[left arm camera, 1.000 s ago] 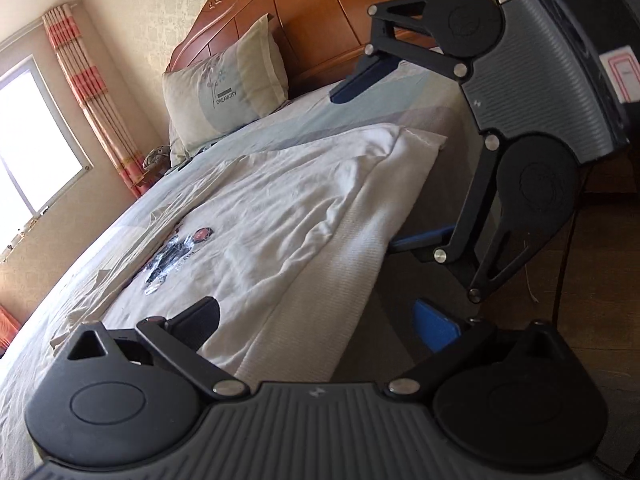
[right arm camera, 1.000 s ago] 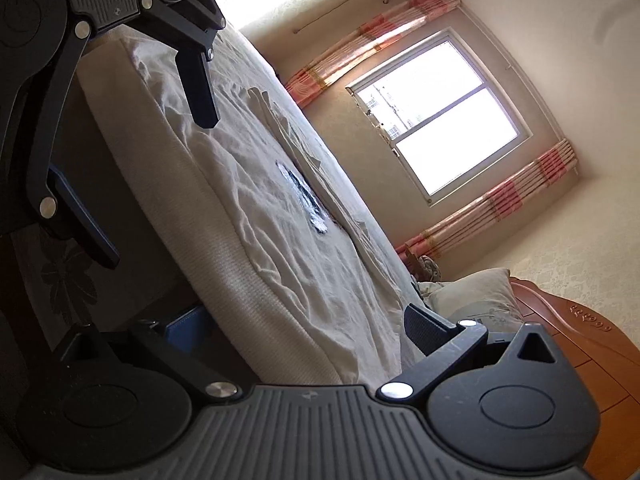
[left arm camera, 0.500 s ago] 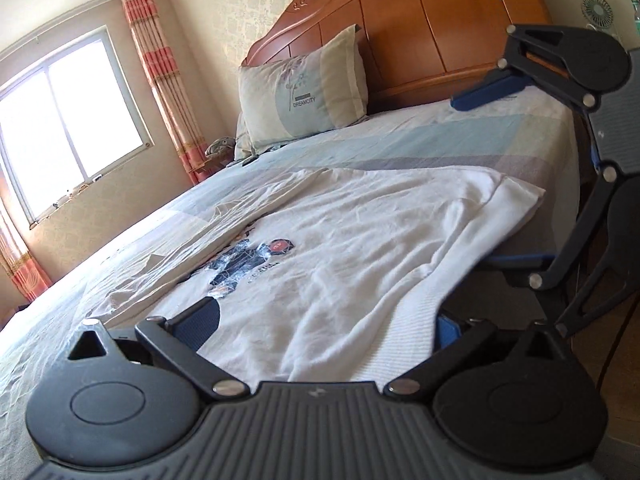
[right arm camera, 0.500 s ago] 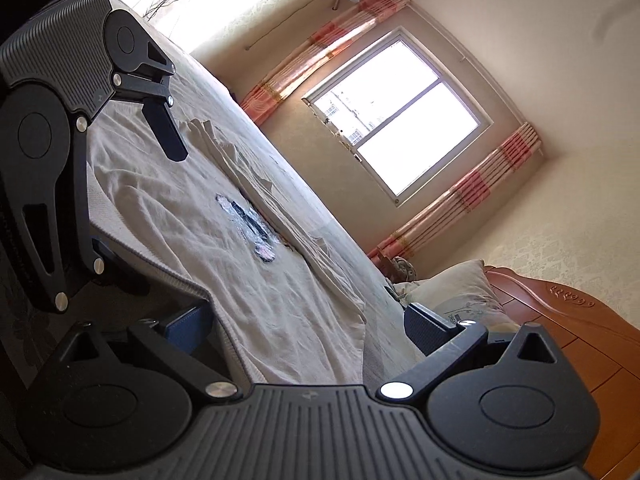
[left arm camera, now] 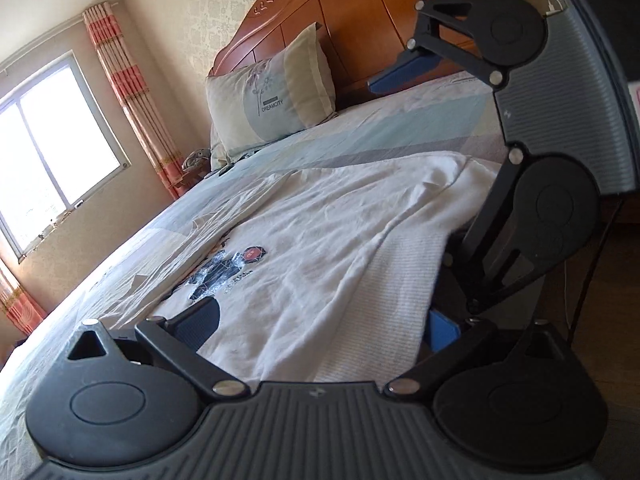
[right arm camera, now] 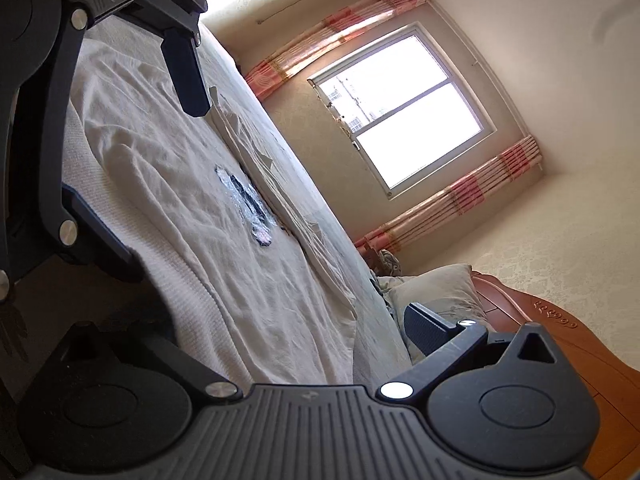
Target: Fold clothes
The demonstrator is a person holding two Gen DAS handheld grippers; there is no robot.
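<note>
Both jaws spread wide over shirt (left arm camera: 320, 248) hem at bed (left arm camera: 400, 128) edge. Left gripper (left arm camera: 320, 332), right gripper (right arm camera: 288, 332): pinch hem corners together, lift evenly.

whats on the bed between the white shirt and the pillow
Only bare bedsheet, striped pale blue and grey, lies between the white shirt and the pillow. The left wrist view shows it best.
</note>
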